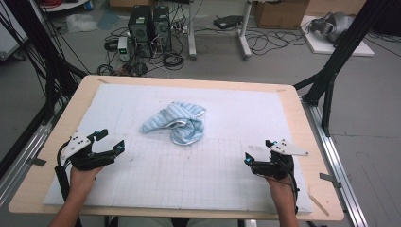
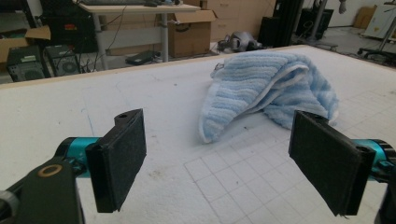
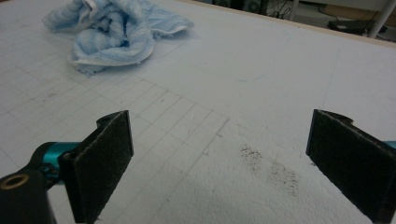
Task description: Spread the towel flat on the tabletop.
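Wooden table (image 1: 302, 142) carries a white gridded mat (image 1: 189, 175) with dark specks (image 3: 271, 170). On the floor beyond: two black computer towers (image 1: 149, 26), tangled cables (image 1: 172, 59), a cardboard box (image 1: 279, 13), white desk legs (image 1: 244, 33).

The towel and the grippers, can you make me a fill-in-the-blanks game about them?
1. The crumpled towel is light ____ with stripes.
2. Both the left gripper and the right gripper have their jaws ____.
3. The towel lies on a white mat printed with a ____ of lines.

Missing words: blue; open; grid
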The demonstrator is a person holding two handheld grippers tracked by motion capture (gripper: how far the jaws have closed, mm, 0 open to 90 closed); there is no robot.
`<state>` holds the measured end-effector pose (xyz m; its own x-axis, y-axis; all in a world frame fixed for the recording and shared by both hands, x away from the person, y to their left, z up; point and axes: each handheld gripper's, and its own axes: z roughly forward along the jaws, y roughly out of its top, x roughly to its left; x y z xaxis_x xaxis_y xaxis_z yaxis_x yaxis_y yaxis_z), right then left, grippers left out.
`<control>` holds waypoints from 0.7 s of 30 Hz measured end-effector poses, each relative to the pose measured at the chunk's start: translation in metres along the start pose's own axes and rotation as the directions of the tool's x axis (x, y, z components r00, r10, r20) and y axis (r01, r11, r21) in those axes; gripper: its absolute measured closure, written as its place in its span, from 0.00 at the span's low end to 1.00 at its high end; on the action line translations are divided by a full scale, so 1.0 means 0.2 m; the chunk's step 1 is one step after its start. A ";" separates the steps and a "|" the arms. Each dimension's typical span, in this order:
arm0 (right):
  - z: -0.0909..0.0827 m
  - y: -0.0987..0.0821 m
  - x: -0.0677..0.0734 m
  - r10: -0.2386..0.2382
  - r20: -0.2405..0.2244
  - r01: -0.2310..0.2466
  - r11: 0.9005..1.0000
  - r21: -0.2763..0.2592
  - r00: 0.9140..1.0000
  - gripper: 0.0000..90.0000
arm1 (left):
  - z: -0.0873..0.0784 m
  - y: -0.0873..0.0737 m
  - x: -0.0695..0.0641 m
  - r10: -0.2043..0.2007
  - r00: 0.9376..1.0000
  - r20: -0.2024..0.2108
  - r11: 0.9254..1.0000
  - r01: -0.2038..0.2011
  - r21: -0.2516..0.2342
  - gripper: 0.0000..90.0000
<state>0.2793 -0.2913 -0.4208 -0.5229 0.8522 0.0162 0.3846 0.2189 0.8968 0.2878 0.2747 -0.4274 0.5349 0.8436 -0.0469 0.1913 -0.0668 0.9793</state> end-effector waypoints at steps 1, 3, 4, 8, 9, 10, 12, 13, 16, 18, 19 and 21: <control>0.00 0.00 0.00 -0.002 0.001 0.002 1.000 0.002 1.000 0.07 | 0.00 0.00 0.00 -0.001 1.000 -0.005 1.000 0.001 -0.001 0.22; 0.00 -0.01 0.00 -0.008 0.001 0.008 1.000 0.002 1.000 0.07 | 0.00 0.00 0.00 -0.002 1.000 -0.003 1.000 0.002 -0.001 0.22; 0.00 -0.01 -0.01 -0.008 0.004 0.008 1.000 0.007 1.000 0.07 | 0.01 0.00 0.00 0.001 1.000 -0.001 1.000 -0.001 -0.001 0.22; 0.00 -0.01 -0.01 0.008 0.006 -0.008 1.000 0.001 1.000 0.07 | 0.02 -0.01 0.01 -0.005 1.000 0.002 1.000 0.005 0.004 0.22; 0.00 -0.01 -0.01 0.005 0.006 -0.005 1.000 -0.001 1.000 0.07 | 0.02 -0.01 0.01 -0.005 1.000 0.003 1.000 0.005 0.005 0.22; 0.00 -0.01 -0.01 0.004 0.008 -0.004 1.000 -0.003 1.000 0.07 | 0.03 -0.01 0.01 -0.006 1.000 0.004 1.000 0.006 0.005 0.22; 0.00 -0.02 -0.02 0.011 0.004 -0.011 1.000 -0.004 1.000 0.07 | 0.04 -0.01 0.01 -0.016 1.000 0.000 1.000 0.016 0.006 0.23; 0.00 -0.02 -0.02 0.011 0.004 -0.011 1.000 -0.004 1.000 0.07 | 0.04 -0.01 0.01 -0.016 1.000 0.000 1.000 0.016 0.006 0.23; 0.00 -0.03 -0.02 0.015 0.001 -0.015 1.000 -0.001 1.000 0.07 | 0.05 -0.02 0.01 -0.020 1.000 -0.002 1.000 0.021 0.012 0.23; 0.00 -0.03 -0.03 0.011 -0.001 -0.011 1.000 -0.002 1.000 0.07 | 0.05 -0.01 0.00 -0.015 1.000 0.002 1.000 0.015 0.012 0.23; 0.00 -0.03 -0.02 0.013 0.000 -0.013 1.000 -0.002 1.000 0.07 | 0.05 -0.01 0.00 -0.007 1.000 0.007 1.000 0.007 0.012 0.23; 0.00 -0.03 -0.02 0.008 -0.002 -0.008 1.000 -0.002 1.000 0.07 | 0.06 -0.01 -0.01 0.007 1.000 0.019 1.000 -0.007 0.016 0.23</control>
<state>0.2802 -0.2965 -0.4259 -0.5213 0.8530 0.0243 0.3875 0.2112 0.8973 0.2957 0.2674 -0.4308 0.5521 0.8326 -0.0438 0.2005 -0.0816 0.9763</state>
